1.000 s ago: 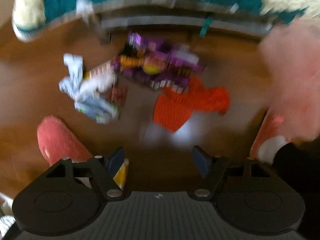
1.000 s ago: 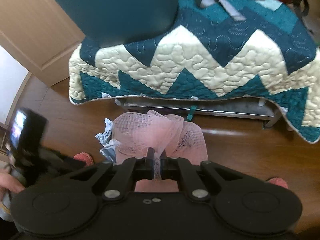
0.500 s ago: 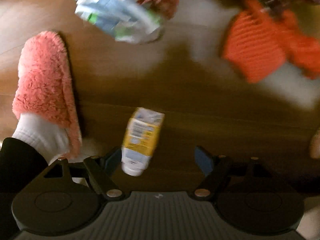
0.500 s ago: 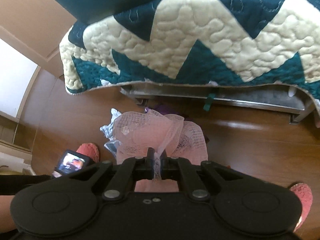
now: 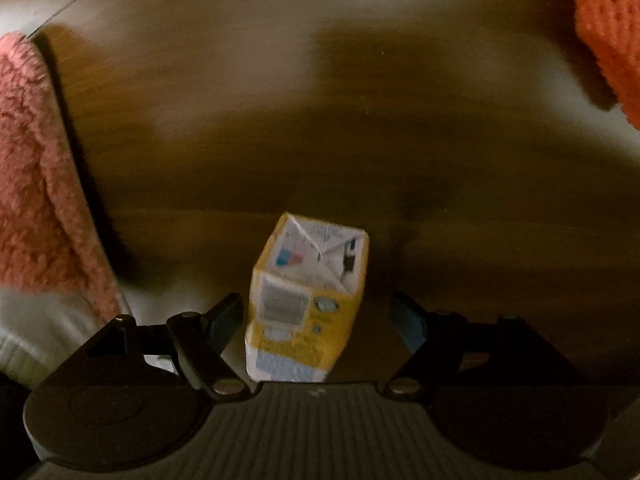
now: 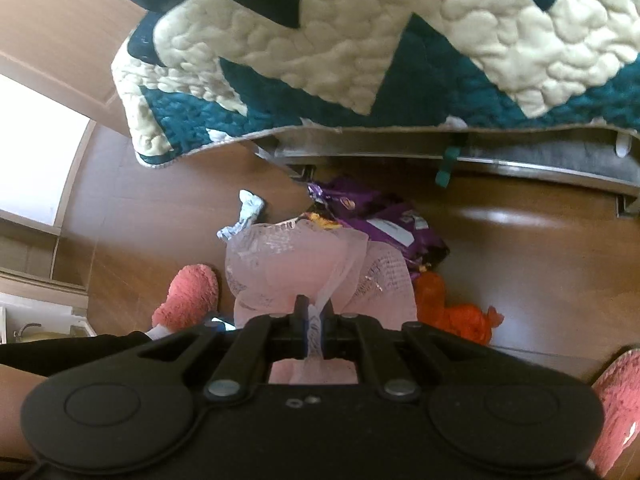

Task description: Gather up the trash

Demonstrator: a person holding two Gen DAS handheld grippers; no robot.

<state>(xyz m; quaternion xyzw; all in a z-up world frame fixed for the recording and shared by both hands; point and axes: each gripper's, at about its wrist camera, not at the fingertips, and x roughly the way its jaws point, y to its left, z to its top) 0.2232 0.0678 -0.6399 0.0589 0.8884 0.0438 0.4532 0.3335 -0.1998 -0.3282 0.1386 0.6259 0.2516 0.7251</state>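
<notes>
Down on the wooden floor (image 5: 360, 128), your left gripper (image 5: 316, 320) now has the yellow carton (image 5: 306, 304) sitting between its spread fingers. 1 second ago that view showed the whole litter pile from above, the carton barely peeking in at the left finger; half a second ago it lay off toward that finger; now it stands nearly centred. The jaws have widened in that time, and neither pad touches the carton yet, though the left finger is just beside it and the right one has more of a gap. That reads as a pick lined up and not yet made.

Your right gripper (image 6: 314, 330) is pressed together on the pink mesh bag (image 6: 316, 264), pinching a fold of its netting, exactly as in the earlier views. The bag hangs ahead of it, above the purple wrapper (image 6: 384, 216) and the orange netting (image 6: 460, 316) near the bed quilt (image 6: 360, 48). Your pink slipper (image 5: 36, 184) sits well to the left of the carton.

Judging from this, the closing squeeze comes next, and the carton's thin walls may crumple or twist if you pinch off-centre.
</notes>
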